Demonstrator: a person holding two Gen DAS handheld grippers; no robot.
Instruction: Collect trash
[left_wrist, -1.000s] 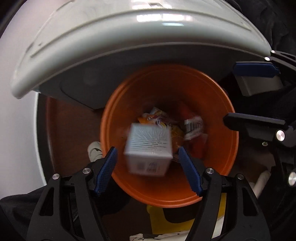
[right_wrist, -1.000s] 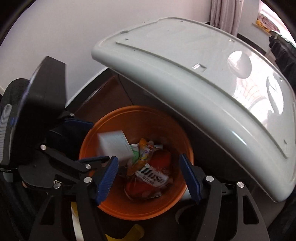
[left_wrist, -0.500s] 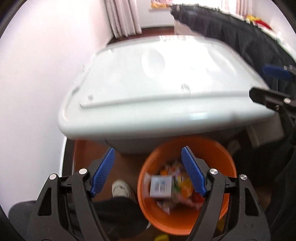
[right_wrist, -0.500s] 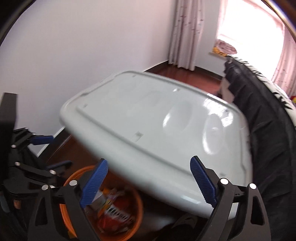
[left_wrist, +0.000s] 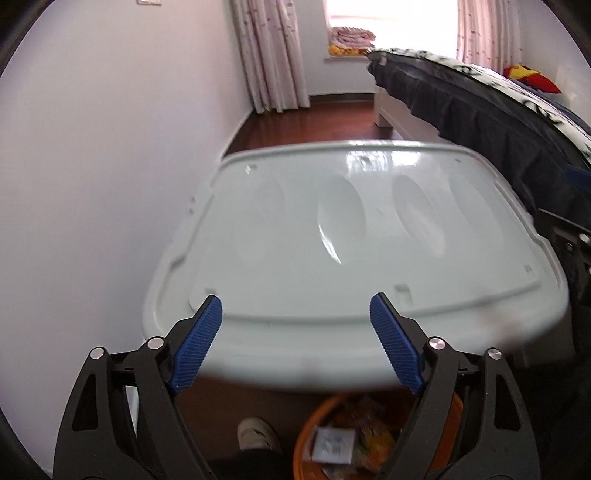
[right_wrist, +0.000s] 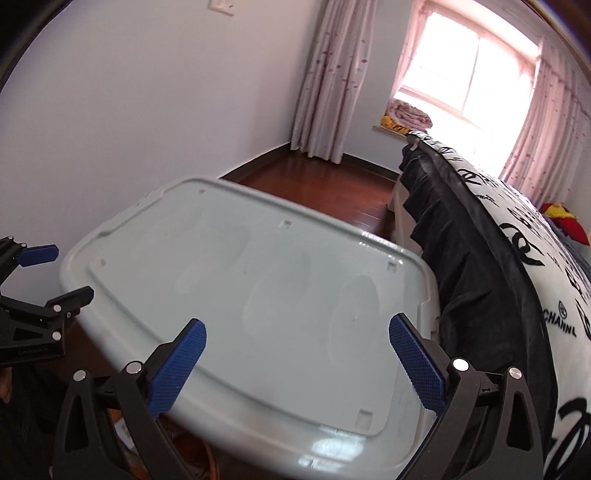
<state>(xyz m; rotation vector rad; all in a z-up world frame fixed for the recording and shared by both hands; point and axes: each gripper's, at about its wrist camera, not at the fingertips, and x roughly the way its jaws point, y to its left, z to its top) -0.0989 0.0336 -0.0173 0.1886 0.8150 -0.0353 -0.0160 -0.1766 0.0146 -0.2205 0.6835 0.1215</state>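
With both sets of tongs empty, the risks now lie in what I do next, not in any load. My left gripper (left_wrist: 291, 345) has its jaws opening wide, nothing between the blue pads. My right gripper (right_wrist: 297, 363) likewise: jaws opening, nothing pinched.

Trash sits in the orange bin (left_wrist: 308, 435), low at the frame bottom of the left view, tucked partly under the front edge of the pale grey tub lid (left_wrist: 332, 240). A small white box (left_wrist: 330, 448) lies on top of coloured wrappers (left_wrist: 373, 435) inside.

Hazards, as I judge them:
- The lid's lip overhangs the bin; a fresh drop from above could strike it and land on the floor.
- My shoe (left_wrist: 256, 434) stands just beside the bin; a careless step could tip it.
- The two grippers are close together, the left one showing at the left edge of the right view; swinging either could knock them.
- No further trash is visible on the lid, so I may search blind.
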